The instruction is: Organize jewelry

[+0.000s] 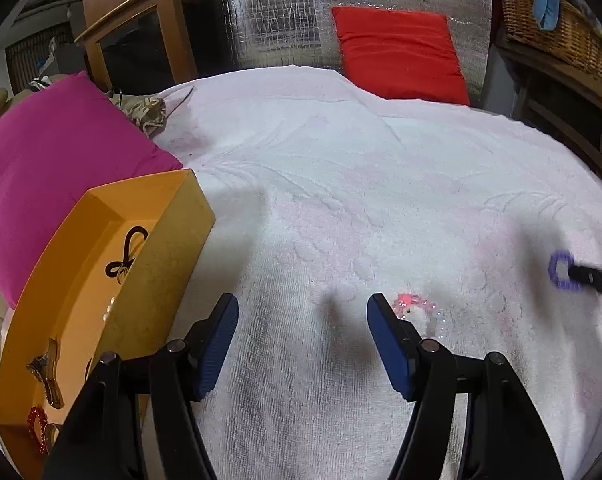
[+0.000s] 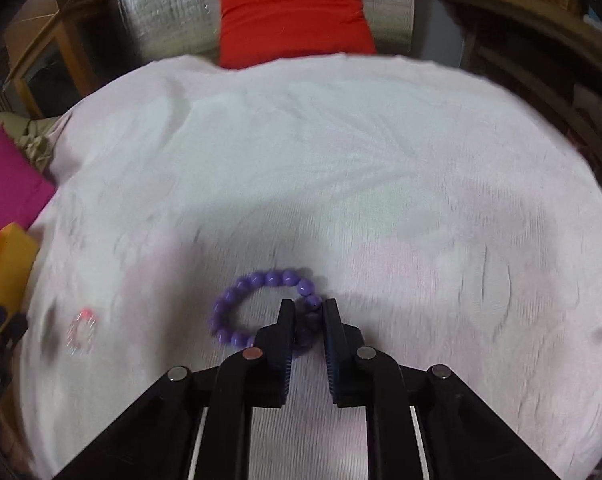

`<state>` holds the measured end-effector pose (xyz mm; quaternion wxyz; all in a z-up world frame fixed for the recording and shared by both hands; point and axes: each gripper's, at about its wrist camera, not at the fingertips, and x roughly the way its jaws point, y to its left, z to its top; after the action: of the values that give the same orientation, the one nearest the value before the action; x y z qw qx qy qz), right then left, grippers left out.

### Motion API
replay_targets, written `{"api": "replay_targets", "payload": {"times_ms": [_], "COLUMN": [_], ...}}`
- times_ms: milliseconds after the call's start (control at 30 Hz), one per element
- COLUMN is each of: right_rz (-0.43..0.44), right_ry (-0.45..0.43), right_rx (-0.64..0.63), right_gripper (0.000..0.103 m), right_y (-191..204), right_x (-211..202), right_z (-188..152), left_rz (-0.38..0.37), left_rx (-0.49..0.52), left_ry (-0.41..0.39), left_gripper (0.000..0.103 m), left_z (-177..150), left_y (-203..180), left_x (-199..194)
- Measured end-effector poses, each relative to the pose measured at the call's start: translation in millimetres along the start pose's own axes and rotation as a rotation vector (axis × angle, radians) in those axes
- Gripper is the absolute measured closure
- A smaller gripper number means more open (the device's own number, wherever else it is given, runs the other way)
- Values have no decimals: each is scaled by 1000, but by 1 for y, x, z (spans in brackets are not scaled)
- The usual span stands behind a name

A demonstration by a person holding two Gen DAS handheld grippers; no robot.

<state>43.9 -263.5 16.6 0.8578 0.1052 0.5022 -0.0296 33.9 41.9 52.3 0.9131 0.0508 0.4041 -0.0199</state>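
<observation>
While the right gripper (image 2: 306, 312) is closed on the near side of the purple bead bracelet (image 2: 261, 304), the rest of the loop lies on the white towel (image 2: 341, 160). The left gripper (image 1: 303, 320) hangs over the towel with its jaws wide and nothing between them. A pink and clear bracelet (image 1: 415, 308) lies just beside the left gripper's right fingertip. The orange box (image 1: 161, 256) sits at the left, against the magenta cushion (image 1: 61, 168), and already holds a red heart-shaped piece (image 1: 37, 424) and a metal cross-shaped piece (image 1: 47, 372). The step in hand appears to be lifting the bead bracelet for transfer to the box. To do it well, the pads should pinch the beads squarely, since round beads may roll out of a slanted grip. A straight lift would likely keep the hanging loop from snagging the towel pile.
</observation>
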Motion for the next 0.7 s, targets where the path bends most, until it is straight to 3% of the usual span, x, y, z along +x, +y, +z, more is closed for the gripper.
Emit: {"api": "replay_targets", "payload": {"times_ms": [233,500,700], "right_rz": [162,160,179], "right_ry": [45,64,73], "right_rx": [115,173,142], "right_gripper": [87,83,83], "right_y": [-38,-57,-50], "right_x": [-43,-38,-34], "right_z": [-27,-20,-19], "left_rz": [-116,-147,-194], "left_rx": [63,146,112], "left_ry": [33,61,130], "left_gripper": [35,35,36], "left_z": [-4,-7,-9], "left_y": [-21,-59,-67], "left_x": [4,21,41]}}
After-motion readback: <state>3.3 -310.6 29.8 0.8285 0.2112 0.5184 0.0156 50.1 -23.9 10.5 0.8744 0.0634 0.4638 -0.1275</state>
